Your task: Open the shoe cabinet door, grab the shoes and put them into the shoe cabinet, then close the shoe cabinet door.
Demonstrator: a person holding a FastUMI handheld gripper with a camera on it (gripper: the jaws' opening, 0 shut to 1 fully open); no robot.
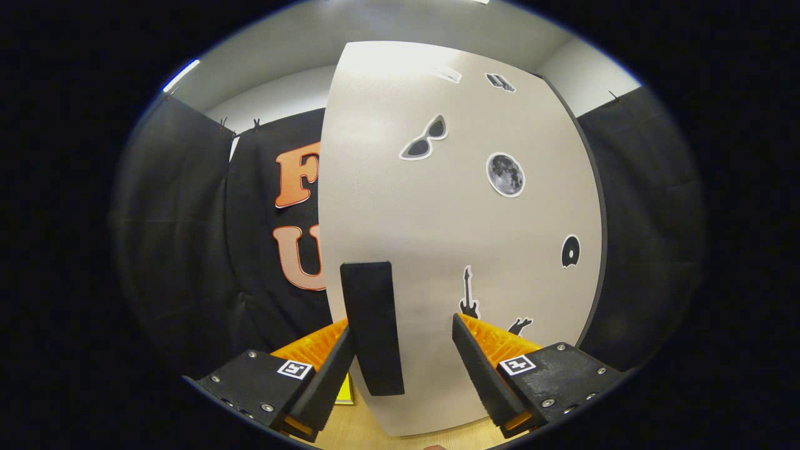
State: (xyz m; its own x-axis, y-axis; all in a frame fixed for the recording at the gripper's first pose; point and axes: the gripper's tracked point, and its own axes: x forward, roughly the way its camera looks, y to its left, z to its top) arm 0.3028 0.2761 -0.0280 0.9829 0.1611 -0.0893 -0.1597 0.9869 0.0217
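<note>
Shoe cabinet door [437, 206] stands right in front of my gripper [404, 362], and I see it as a wide pale panel with a dark edge along its right side. It looks shut, but I cannot tell this for sure from so close. On its left part there is a black upright handle [372, 328], long and flat. This handle sits between my two fingers, much closer to the left finger [328, 378]. The left finger seems to touch it or is just beside it; I cannot tell which. The right finger [484, 375] is well apart from the handle, with bare door surface showing between them. So the gripper is spread, and it does not pinch anything.

Several stickers are on the door. A pair of sunglasses [425, 139] is in the upper middle, and a round moon [505, 174] is to the right of it and a little lower. A small black disc with a bite out of it [570, 251] sits near the right edge. A guitar [468, 294] is just above the tip of the right finger. Two more small stickers near the top are too blurred to tell.

Below the door I see a strip of light wooden floor [356, 431]. Black cloth [181, 250] hangs on both sides behind the cabinet.
</note>
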